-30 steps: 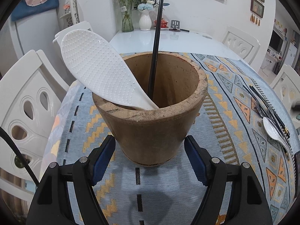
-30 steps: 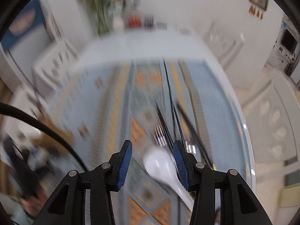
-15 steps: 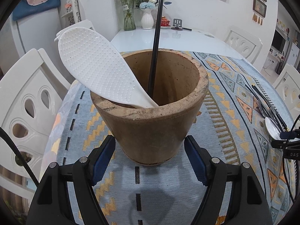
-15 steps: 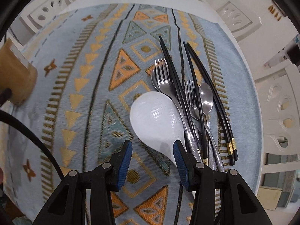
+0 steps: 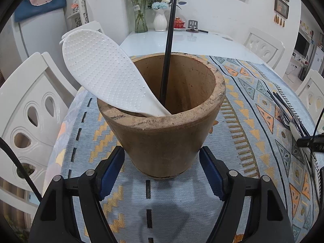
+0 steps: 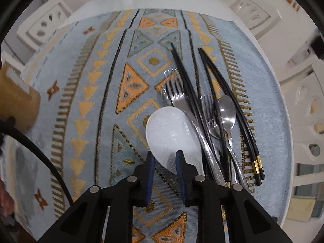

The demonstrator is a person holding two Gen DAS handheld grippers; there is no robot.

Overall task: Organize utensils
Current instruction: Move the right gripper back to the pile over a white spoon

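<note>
A brown clay pot [image 5: 162, 125] stands on the patterned cloth and holds a white rice paddle [image 5: 101, 75] and a black chopstick [image 5: 168, 46]. My left gripper [image 5: 162, 168] is open, its jaws on either side of the pot's base. A second white rice paddle [image 6: 172, 133] lies on the cloth beside forks [image 6: 176, 95], a spoon [image 6: 226, 111] and black chopsticks [image 6: 226, 111]. My right gripper [image 6: 165, 158] is low over this paddle's near end, its jaws narrowed around it. Whether they grip it is unclear.
The pot's edge shows at the left of the right wrist view [image 6: 18, 101]. White chairs [image 5: 30, 111] surround the table. Vases [image 5: 160, 21] stand on the far white tabletop. The right gripper's body [image 5: 309, 141] shows at the right edge of the left wrist view.
My right gripper swung over to the utensil pile, dropped to the white paddle and narrowed its jaws. The left gripper and the pot have stayed put.
</note>
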